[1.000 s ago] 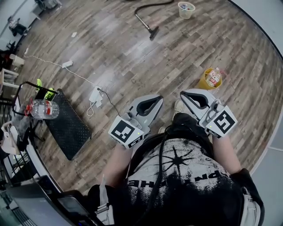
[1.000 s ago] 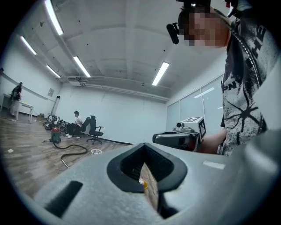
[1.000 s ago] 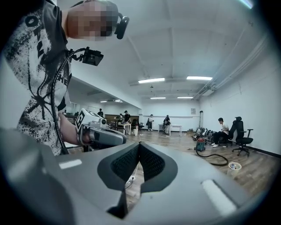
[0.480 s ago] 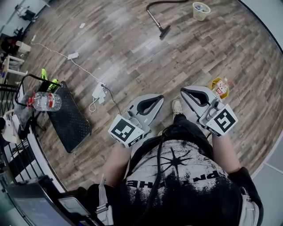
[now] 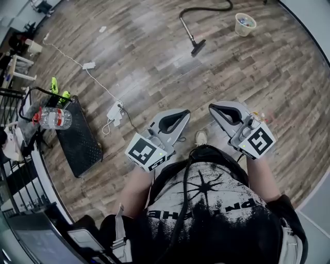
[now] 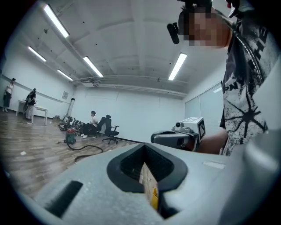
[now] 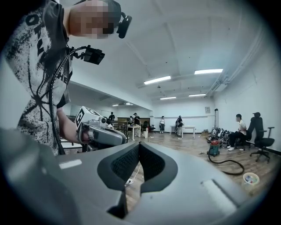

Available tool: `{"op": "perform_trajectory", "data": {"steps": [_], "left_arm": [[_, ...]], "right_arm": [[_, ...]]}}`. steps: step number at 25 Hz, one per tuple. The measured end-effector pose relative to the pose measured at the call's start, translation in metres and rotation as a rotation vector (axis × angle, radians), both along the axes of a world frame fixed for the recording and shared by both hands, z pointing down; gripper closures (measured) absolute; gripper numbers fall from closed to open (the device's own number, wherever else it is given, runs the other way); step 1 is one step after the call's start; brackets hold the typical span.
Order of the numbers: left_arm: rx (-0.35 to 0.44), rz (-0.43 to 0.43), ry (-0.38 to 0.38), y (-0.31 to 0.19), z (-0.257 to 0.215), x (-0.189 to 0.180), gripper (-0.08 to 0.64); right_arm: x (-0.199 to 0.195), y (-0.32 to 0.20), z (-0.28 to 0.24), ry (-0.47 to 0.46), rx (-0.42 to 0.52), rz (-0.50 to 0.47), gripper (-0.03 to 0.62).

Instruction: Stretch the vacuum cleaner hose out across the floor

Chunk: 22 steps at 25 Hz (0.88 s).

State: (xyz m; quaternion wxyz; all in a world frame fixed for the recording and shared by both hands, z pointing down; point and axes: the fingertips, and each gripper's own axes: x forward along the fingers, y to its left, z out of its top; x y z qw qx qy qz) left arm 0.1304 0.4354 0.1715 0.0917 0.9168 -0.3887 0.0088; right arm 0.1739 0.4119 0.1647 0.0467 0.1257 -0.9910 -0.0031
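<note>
1. Black hose is seen far ahead on the wooden floor, well apart from both grippers. It is joined to a thin wand, which ends in a nozzle near a small bucket.
2. In the right gripper view the hose is shown curling over the floor to the vacuum body. So it is not yet stretched out.
3. The left gripper and the right gripper are held level in front of the person. The jaws of each are pressed together, and nothing is held between them.
4. The hose is judged to be light and soft. It is probably bent easily, and it may spring back to its curl when it is released.
5. The wand is judged to be stiff, so a firm hold is best taken there, close to the joint with the hose. On the soft part the jaws may slip or squash it.
6. If it is pulled hard, the vacuum body may be dragged along, so a slow pull is advised.
</note>
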Motion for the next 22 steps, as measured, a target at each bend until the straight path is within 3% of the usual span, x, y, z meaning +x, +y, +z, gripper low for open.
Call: {"op": "perform_trajectory", "data": {"steps": [4,10,15,22], "left_arm": [[0.006,-0.027,0.001,-0.046,-0.005,0.009,0.560],[0.018,-0.076,0.029,-0.097,-0.007,0.025,0.560],[0.019,-0.124,0.000,-0.117,-0.010,0.018,0.560],[-0.003,-0.186,0.015,-0.132,-0.007,-0.003,0.560]], "right_arm": [[0.005,-0.043,-0.013,-0.043,0.026,-0.035,0.584],[0.024,-0.091,-0.005,0.007,-0.008,-0.073,0.584],[0.022,-0.111,-0.015,-0.049,-0.004,-0.107,0.584],[0.001,-0.123,-0.005,-0.012,-0.068,-0.169,0.584]]}}
